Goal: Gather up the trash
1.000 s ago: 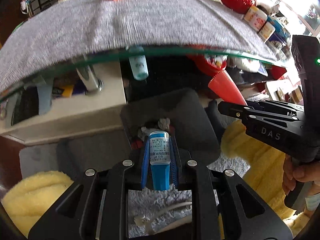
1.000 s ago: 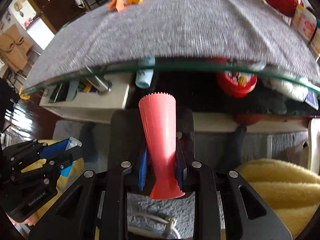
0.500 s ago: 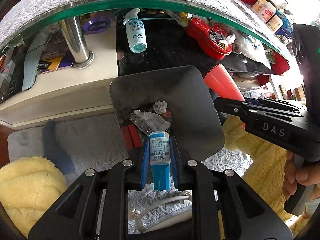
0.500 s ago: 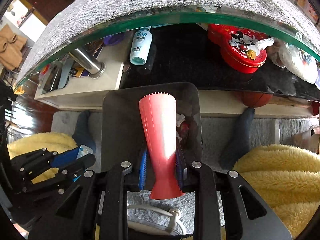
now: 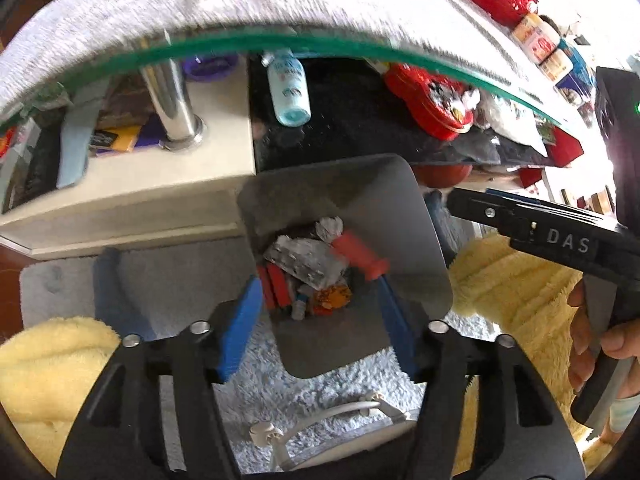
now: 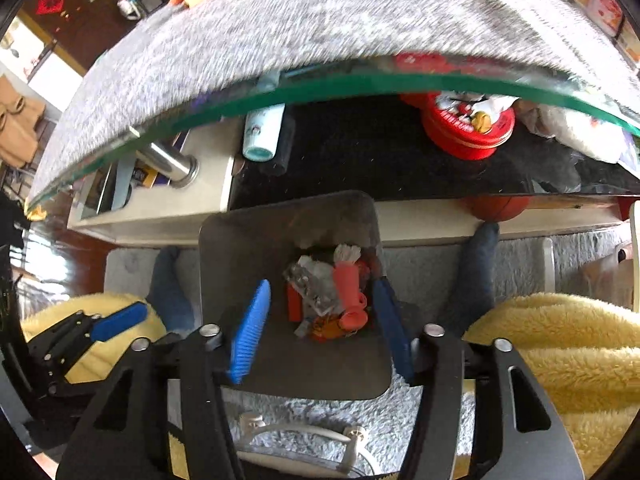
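Both claws point steeply down over the same bin, jaws opening, with nothing between the blue pads. The left gripper [image 5: 318, 320] hangs over the grey square-mouthed metal trash bin [image 5: 416, 240], and the right gripper [image 6: 320, 324] is likewise parted above that bin [image 6: 240, 248].

Directly below and just ahead of each claw, on the bin's floor, lies the pink ribbed plastic cone [image 6: 350, 292]; seen from the right wrist its long axis runs roughly along the fingers, wide end toward the camera. Beside it is crumpled silvery foil packaging [image 6: 316, 284], and at the pile's near edge a small blue-and-white tube [image 5: 299, 307], though that one is too small to be sure of.

Both pieces of trash appear dropped, so the next move is likely up and away toward the grey-clothed glass table [image 5: 160, 8] beyond the bin.

The left wrist view alone shows the person's hand [image 5: 600, 340] on the right gripper's handle; the right wrist view alone shows the left claw's blue pad [image 6: 120, 320] off to its left.
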`<state>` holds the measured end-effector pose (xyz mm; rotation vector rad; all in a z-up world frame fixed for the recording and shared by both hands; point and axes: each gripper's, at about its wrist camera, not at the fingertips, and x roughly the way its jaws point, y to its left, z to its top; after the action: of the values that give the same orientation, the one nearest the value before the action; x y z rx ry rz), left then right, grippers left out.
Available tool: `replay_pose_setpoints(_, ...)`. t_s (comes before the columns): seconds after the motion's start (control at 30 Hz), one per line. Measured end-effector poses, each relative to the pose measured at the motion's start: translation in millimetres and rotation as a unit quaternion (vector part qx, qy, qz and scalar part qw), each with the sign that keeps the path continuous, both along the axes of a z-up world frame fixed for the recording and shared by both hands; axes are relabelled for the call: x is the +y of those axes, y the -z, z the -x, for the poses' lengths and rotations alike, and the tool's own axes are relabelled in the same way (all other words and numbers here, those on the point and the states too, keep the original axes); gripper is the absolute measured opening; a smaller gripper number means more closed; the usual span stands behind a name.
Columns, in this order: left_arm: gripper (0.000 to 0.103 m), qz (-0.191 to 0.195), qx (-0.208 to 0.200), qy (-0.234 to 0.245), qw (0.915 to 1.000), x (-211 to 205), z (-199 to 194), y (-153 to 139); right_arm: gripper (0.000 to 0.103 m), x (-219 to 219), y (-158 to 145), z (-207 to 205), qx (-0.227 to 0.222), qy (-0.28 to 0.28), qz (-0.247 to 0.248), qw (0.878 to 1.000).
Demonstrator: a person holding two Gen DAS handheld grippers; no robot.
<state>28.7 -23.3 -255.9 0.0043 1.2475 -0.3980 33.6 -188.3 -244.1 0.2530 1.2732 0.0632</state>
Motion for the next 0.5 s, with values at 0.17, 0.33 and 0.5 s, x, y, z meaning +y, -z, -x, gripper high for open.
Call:
replay_pose_setpoints(0.17, 0.086, -0.012, -0.046, -0.021, 0.9986, 15, -4, -30, 0.1, -13, -22, 1, -0.036, 0.023, 0.02, 0.999)
replay_pose_setpoints(0.33, 0.095, -0.024, -0.104, -0.047, 0.9932, 31, -6, -71, 0.1, -29, -53, 5, -0.074, 0.046, 0.036, 0.996)
replay_pose_setpoints(0.5, 0.095, -0.027, -0.16, -0.064, 0.9847, 45, -3, -118, 0.1, -37, -103, 16, -0.146, 0.058, 0.068, 0.985)
